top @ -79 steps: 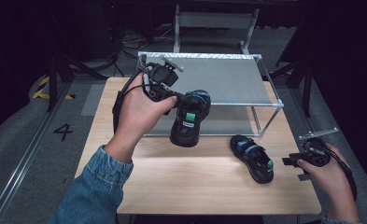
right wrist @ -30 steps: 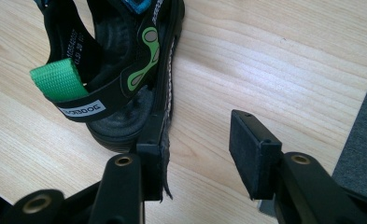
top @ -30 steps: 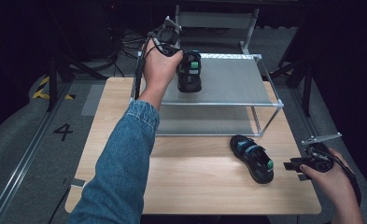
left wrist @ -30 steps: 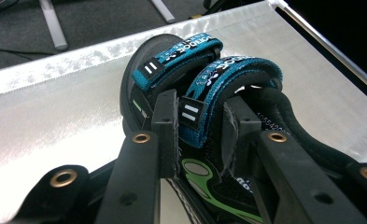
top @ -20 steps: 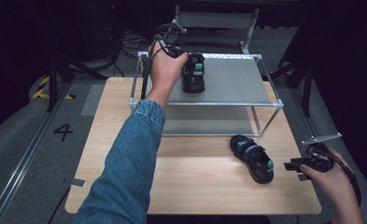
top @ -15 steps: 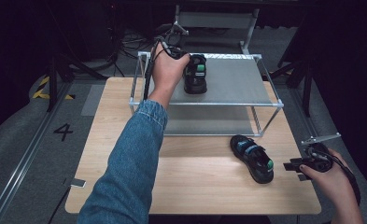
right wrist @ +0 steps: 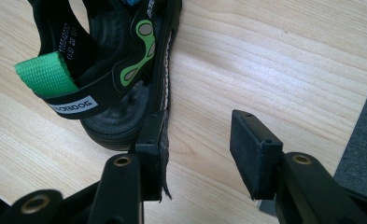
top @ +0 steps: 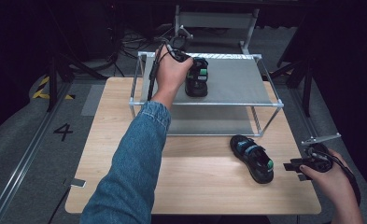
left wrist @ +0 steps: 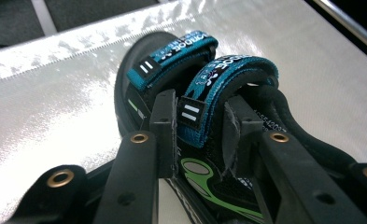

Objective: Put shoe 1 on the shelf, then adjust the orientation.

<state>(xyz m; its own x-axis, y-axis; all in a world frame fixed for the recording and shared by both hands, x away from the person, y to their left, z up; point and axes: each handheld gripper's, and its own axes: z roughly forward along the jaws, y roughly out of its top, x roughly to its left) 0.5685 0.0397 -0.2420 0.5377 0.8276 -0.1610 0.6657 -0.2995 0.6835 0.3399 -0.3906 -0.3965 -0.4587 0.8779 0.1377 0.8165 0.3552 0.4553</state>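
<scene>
Up on the rack's (top: 265, 100) grey top shelf, the first sandal (top: 196, 82) is sitting flat toward the back-left corner, and the left gripper (left wrist: 197, 122) is right there with it — jaws closed on the rear blue strap (left wrist: 228, 77), pads pressing it from both sides, sole down on the shiny shelf surface. So this looks like the placing step, with only the letting-go left to do: the jaws need to spread enough to free the strap, then lift clear without dragging the sandal askew. In front of the rack, on the wooden table (top: 125, 186), the second sandal (top: 253, 157) lies near the rack's front-right leg. The right gripper (right wrist: 200, 140) waits just beside its heel — jaws apart, nothing between them, one pad alongside the sole's edge. That one, by the look of it, is next for a grip and a lift onto the shelf.
</scene>
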